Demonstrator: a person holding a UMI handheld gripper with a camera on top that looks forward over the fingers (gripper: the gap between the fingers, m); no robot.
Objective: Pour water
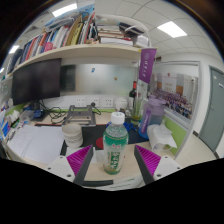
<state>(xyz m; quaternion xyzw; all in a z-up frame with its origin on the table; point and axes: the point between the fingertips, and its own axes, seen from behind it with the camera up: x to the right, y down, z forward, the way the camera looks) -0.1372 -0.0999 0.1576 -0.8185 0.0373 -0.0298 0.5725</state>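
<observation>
A clear plastic bottle (116,146) with a green label and a green cap stands upright on a beige desk surface (96,172). It is between the fingers of my gripper (113,162). The gripper is open, with a small gap between the bottle and the purple pad on each side: the left pad (79,160) and the right pad (148,160). Just beyond the right finger a clear plastic cup (161,137) sits on the desk. Behind the cup stands a tall clear jug (153,112).
A stack of white bowls (72,135) sits beyond the left finger. Farther back, a monitor (37,82) and desk clutter stand under a shelf of books (70,35). A purple banner (147,65) hangs behind. A door (213,100) is at the right.
</observation>
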